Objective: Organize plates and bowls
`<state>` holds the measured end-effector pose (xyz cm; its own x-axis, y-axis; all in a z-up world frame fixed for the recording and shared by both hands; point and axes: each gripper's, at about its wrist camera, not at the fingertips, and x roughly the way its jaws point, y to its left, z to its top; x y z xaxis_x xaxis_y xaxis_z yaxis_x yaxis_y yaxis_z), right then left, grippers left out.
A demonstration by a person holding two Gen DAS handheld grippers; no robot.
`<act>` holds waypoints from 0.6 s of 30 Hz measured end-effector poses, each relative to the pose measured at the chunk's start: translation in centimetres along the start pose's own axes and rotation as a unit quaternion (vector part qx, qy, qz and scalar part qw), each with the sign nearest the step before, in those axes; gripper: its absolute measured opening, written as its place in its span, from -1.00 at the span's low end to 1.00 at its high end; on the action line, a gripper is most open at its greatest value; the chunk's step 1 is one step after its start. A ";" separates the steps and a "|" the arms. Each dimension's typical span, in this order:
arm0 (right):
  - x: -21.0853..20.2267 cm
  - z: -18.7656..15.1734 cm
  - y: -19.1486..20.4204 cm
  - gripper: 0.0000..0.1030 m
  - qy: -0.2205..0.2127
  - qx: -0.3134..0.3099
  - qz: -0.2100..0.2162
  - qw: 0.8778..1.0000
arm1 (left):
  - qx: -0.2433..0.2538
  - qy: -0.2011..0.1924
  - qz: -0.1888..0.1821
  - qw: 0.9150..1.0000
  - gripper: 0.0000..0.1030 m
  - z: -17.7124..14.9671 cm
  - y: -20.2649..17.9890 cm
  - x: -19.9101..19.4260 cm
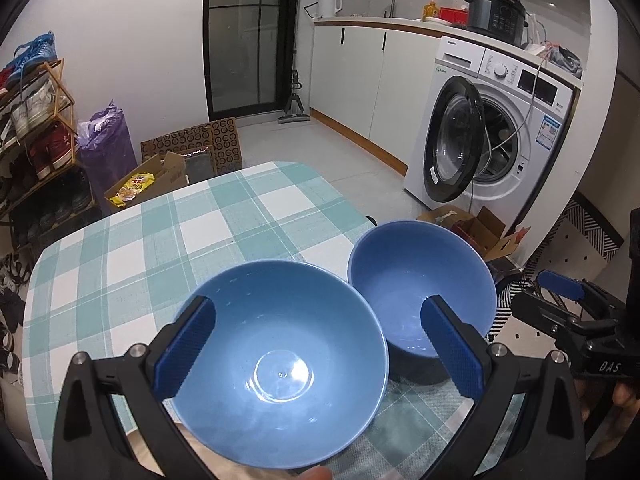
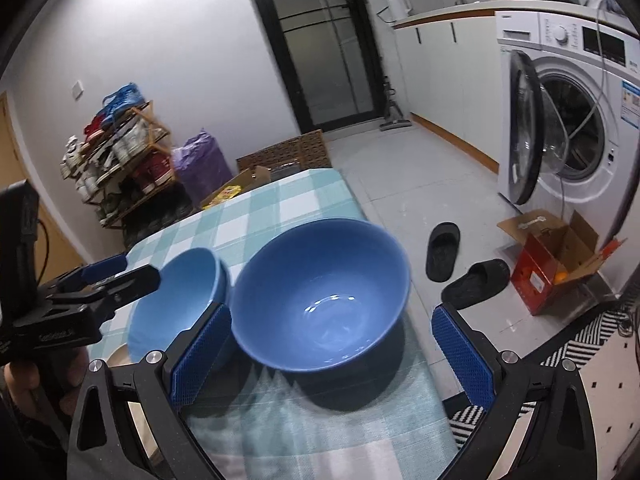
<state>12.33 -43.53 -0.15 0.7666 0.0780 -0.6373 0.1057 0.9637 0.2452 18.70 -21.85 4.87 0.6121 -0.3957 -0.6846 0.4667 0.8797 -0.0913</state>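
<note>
The washing machine [image 1: 500, 132] stands against the far wall with its round door swung open, and everything else reads from it: the table [image 1: 152, 248], under a teal and white checked cloth, sits well in front of it and to its left. Beyond the table's far edge, further left from the machine, are a purple bag [image 1: 106, 140] and a shoe rack [image 1: 36, 120]. On the floor between the machine and the table lie a cardboard box [image 2: 556, 260] and two black slippers [image 2: 442, 250]. Two blue bowls rest upright on the near end of the table, just beside each other; whether their rims touch cannot be told. The darker blue bowl [image 2: 320, 296] is the one on the machine's side, the lighter blue bowl [image 1: 280, 368] on the side away from it. The left gripper [image 1: 320, 348] has its fingers spread wide over the lighter blue bowl, gripping nothing. The right gripper [image 2: 332, 360] also has its fingers wide apart, flanking the near side of the darker blue bowl without clamping it.
</note>
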 end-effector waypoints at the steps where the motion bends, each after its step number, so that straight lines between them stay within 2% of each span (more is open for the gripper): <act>1: 0.2 0.0 -0.4 0.98 0.003 0.010 0.007 1.000 | 0.001 -0.002 -0.001 1.000 1.00 0.1 -0.1 0.0; 7: 1.9 -0.4 -0.8 0.98 0.023 0.014 0.004 1.000 | -0.002 0.000 -0.008 1.000 1.00 0.6 -0.3 0.7; 12: 2.8 -0.6 -1.0 0.98 0.023 0.017 0.009 1.000 | 0.005 0.007 -0.008 1.000 1.00 0.8 -0.7 1.6; 15: 3.4 -0.7 -1.6 0.84 0.024 0.028 0.007 0.999 | 0.007 0.011 -0.009 1.000 1.00 1.0 -0.9 2.2; 17: 3.9 -0.8 -2.0 0.56 0.028 0.038 0.009 0.999 | 0.007 0.015 -0.009 1.000 1.00 1.0 -1.1 2.7; 18: 4.2 -0.8 -2.2 0.55 0.031 0.040 0.007 0.999 | 0.008 0.017 -0.011 1.000 1.00 1.0 -1.2 2.9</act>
<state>14.75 -45.12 -3.95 0.7279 0.1096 -0.6769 0.1476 0.9390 0.3107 20.57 -24.26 3.77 0.5799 -0.4049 -0.7070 0.4902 0.8665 -0.0942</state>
